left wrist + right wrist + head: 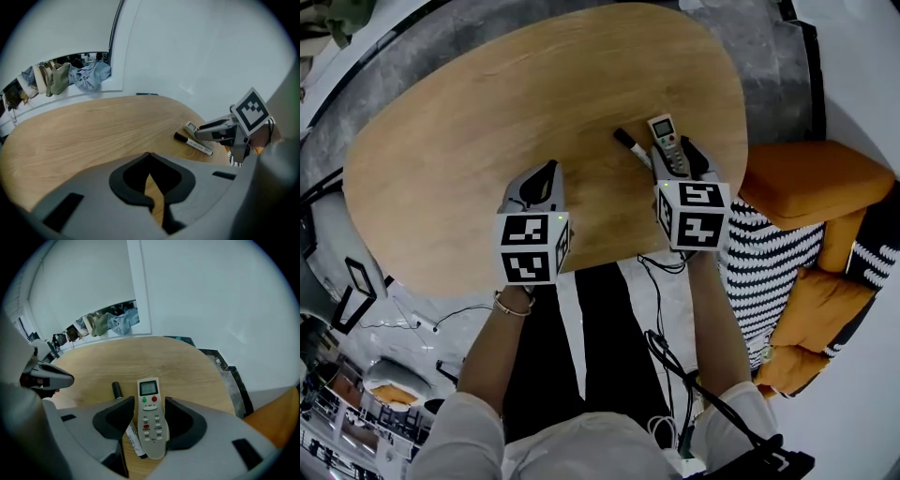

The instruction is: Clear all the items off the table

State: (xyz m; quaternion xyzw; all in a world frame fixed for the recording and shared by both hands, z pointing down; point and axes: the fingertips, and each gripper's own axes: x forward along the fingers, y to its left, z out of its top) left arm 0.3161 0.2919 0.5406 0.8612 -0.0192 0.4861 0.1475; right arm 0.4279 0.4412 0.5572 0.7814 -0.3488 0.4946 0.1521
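Observation:
A grey-white remote control (667,142) with a small screen lies on the oval wooden table (487,141) near its right edge. A black-capped white marker (631,145) lies just to its left. My right gripper (678,161) is open and points steeply down, its jaws either side of the remote (150,420). The marker (116,390) runs under the left jaw. I see a gap between that jaw and the remote. My left gripper (546,174) is shut and empty over bare wood near the front edge, and its tips (149,158) meet.
Orange cushions (811,178) and a black-and-white striped fabric (759,272) sit close beside the table's right edge. Cables (661,352) trail on the floor by the person's legs. Clothes (108,322) hang beyond the table's far side.

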